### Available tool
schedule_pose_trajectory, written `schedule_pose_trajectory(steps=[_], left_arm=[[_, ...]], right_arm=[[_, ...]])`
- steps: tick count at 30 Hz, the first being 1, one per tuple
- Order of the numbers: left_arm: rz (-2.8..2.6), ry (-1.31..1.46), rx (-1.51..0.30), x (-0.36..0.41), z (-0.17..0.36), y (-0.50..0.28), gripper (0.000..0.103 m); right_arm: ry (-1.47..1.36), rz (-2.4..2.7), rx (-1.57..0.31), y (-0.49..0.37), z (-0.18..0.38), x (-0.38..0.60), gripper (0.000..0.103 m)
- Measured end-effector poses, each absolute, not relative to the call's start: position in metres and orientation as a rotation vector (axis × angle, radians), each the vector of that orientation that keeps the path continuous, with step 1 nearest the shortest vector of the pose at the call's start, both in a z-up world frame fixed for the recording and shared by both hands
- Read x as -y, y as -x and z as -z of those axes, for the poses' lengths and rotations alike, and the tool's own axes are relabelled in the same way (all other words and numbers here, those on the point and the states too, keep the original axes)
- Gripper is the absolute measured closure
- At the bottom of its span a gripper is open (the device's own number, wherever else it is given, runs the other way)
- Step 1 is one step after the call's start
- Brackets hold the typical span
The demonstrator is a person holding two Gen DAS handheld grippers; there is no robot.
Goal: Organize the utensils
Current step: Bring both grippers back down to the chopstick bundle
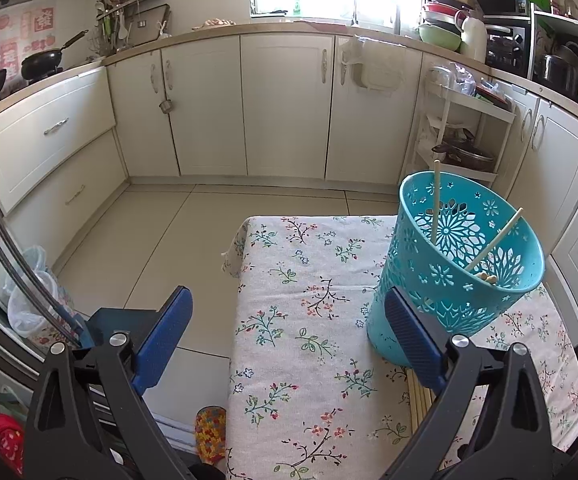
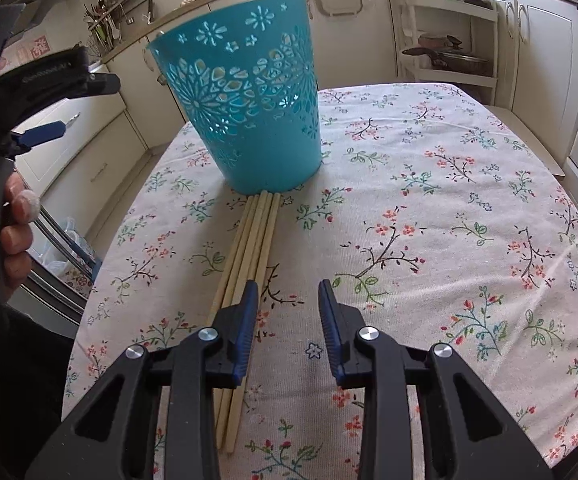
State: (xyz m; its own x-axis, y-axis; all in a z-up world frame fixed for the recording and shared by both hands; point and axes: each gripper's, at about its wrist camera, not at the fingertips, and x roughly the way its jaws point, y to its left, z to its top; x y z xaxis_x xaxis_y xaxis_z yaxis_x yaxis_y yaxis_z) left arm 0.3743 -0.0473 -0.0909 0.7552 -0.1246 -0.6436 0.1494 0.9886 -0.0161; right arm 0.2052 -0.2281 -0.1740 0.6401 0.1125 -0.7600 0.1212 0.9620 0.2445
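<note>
A teal cut-out basket (image 2: 249, 112) stands upright on the floral tablecloth (image 2: 449, 200). In the left wrist view the basket (image 1: 461, 264) holds two pale chopsticks (image 1: 497, 240) leaning against its wall. Several more chopsticks (image 2: 249, 240) lie side by side on the cloth, their far ends touching the basket's foot. My right gripper (image 2: 289, 286) hovers low over the cloth, open, with nothing between its fingers. Its left finger (image 2: 247, 312) sits over the near part of the bundle. My left gripper (image 1: 287, 291) is wide open and empty, beside the basket's left side.
The table's left edge (image 1: 237, 320) drops to a tiled floor (image 1: 149, 240). White cabinets (image 1: 209, 108) ring the room, and an open shelf rack with pots (image 2: 449, 56) stands beyond the table. A hand (image 2: 17, 220) holds the left gripper's handle at the left.
</note>
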Motion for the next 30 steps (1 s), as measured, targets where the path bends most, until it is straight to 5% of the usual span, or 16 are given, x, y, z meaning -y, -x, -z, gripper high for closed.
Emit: schedule_pose_trajectory(steps=[26,30], left_arm=[[0.156,-0.146,-0.802,0.054,0.121,-0.378,0.01],[0.212,-0.135,-0.889,0.062,0.14,-0.374,0.01]], right_arm=[[-0.177,0.009,-0.926,-0.249,0.186,0.213,0.072],[-0.148,0.026,-0.942,-0.249,0.186,0.218,0.093]])
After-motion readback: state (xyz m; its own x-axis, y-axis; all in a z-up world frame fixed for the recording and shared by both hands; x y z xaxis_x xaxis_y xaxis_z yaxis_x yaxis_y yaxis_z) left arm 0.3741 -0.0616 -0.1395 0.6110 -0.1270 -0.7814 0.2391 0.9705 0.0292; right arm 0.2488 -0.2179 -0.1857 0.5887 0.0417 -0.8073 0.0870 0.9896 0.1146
